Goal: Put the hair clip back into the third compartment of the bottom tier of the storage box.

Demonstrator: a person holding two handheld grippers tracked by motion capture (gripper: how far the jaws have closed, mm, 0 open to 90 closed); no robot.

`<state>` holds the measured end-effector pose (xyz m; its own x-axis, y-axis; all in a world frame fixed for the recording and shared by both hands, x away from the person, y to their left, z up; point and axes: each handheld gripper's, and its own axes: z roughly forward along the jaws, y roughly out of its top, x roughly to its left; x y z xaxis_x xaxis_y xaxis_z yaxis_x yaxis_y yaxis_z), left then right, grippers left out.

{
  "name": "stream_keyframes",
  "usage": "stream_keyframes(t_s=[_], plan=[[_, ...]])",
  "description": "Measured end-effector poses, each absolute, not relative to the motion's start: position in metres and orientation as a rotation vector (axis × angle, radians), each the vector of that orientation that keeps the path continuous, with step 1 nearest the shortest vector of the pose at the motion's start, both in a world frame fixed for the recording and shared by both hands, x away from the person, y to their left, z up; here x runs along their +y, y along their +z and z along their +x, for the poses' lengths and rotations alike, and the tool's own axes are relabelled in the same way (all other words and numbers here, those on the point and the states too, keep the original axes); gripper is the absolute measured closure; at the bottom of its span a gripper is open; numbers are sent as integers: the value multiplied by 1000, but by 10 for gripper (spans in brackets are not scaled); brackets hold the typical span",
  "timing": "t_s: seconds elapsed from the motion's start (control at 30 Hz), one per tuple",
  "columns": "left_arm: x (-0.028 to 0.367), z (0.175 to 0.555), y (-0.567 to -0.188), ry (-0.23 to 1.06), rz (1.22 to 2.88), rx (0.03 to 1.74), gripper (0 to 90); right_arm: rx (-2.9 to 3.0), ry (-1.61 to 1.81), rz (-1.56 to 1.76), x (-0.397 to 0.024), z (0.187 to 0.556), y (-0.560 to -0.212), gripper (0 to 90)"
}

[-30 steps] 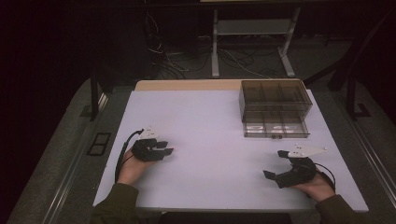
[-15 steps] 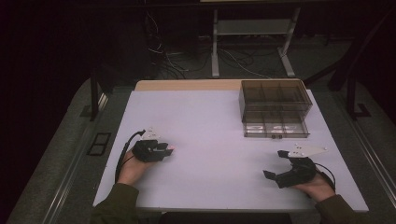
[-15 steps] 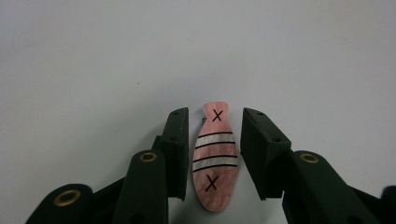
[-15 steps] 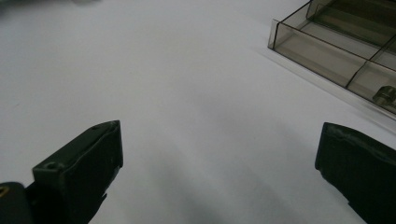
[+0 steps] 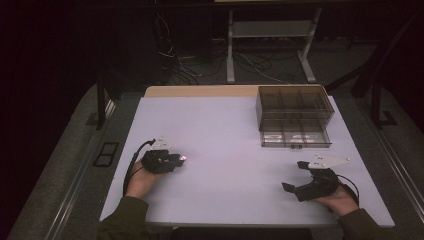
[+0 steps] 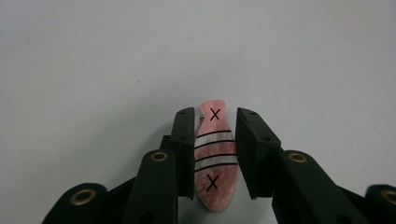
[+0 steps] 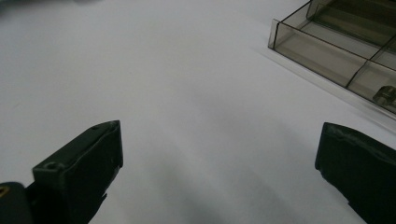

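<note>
A pink fish-shaped piece (image 6: 214, 158) with black crosses and white bands lies flat on the white table between the jaws of my left gripper (image 6: 215, 114). Both pads press its sides, and the jaws have just been closing on it. In the high view the left gripper (image 5: 179, 159) rests at the table's left front, with a pink glint of the piece (image 5: 183, 158) at its tip. My right gripper (image 5: 294, 176) sits at the right front, jaws wide open with nothing between them. In its own view the right gripper (image 7: 219, 128) looks over bare table.
A smoky clear organiser box (image 5: 295, 117) with a pulled-out divided drawer stands at the back right, also seen as the drawer (image 7: 327, 51) in the right gripper view, with a small pale item (image 7: 385, 95) in one compartment. The table edge (image 5: 250, 222) runs just in front of both hands.
The left gripper's jaws have drawn together around the pink piece. Both hands have stayed where they were.
</note>
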<state>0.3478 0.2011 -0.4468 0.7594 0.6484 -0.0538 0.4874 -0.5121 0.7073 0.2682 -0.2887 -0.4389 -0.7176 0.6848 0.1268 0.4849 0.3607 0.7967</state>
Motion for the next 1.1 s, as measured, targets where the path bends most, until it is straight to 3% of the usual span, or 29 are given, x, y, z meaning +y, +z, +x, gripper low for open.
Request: stream_keyframes(t_s=[0.57, 1.1], plan=[[203, 347, -443, 246, 2148, 865, 682, 2396, 1282, 1049, -289, 268, -439, 2], [189, 343, -432, 213, 2133, 762, 682, 2397, 1285, 1042, -289, 268, -439, 2]])
